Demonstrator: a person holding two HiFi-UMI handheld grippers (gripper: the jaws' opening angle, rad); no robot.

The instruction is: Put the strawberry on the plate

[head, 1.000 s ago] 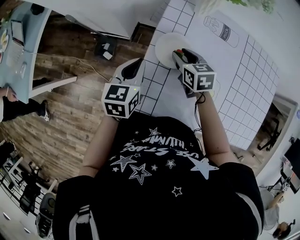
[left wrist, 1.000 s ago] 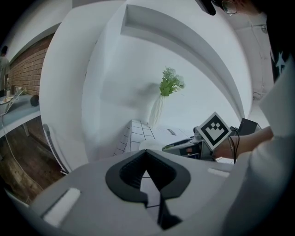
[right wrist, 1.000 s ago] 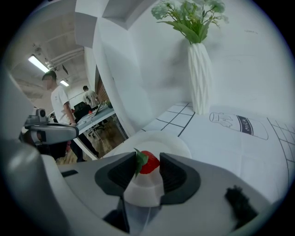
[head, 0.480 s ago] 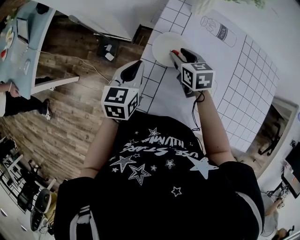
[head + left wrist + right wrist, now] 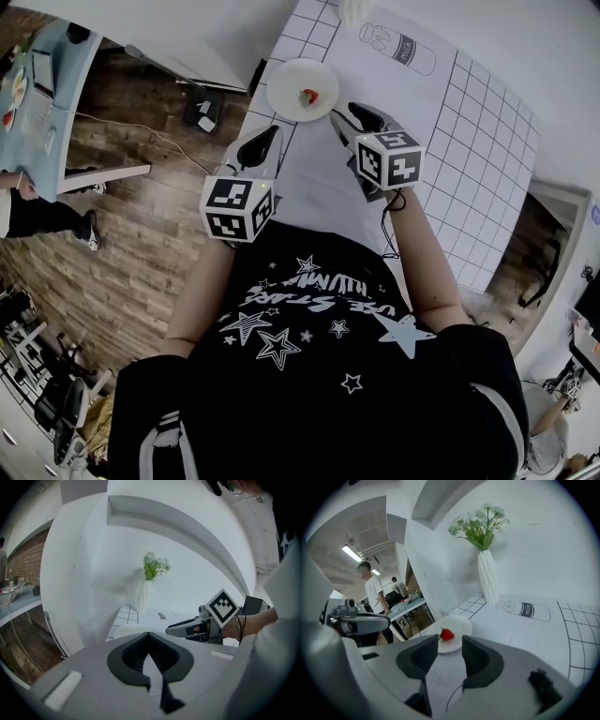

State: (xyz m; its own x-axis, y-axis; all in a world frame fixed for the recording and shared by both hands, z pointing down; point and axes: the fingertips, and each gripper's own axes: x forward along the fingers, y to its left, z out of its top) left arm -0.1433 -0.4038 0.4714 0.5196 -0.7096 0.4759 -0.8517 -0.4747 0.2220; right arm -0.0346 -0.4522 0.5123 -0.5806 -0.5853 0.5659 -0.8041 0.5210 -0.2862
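The strawberry (image 5: 308,96) lies on the small white plate (image 5: 281,84), a little to the right of its middle, with its green top towards the left side. The plate sits near the left edge of the white tabletop (image 5: 469,150), which is marked with a grid and a line drawing of a milk bottle (image 5: 397,47). The right tool (image 5: 361,114) is held just short of the plate's near rim, its dark jaws spread apart with nothing between them. Its own view looks through that gap at the strawberry, which it is not touching. The left tool (image 5: 265,141) hangs lower and to the left, by the tabletop's edge above the wooden floor (image 5: 141,234). Its jaws are pressed together at the tips and hold nothing. Against the wall at the back of the tabletop stands a ribbed white vase (image 5: 487,576) holding green sprigs (image 5: 480,527).
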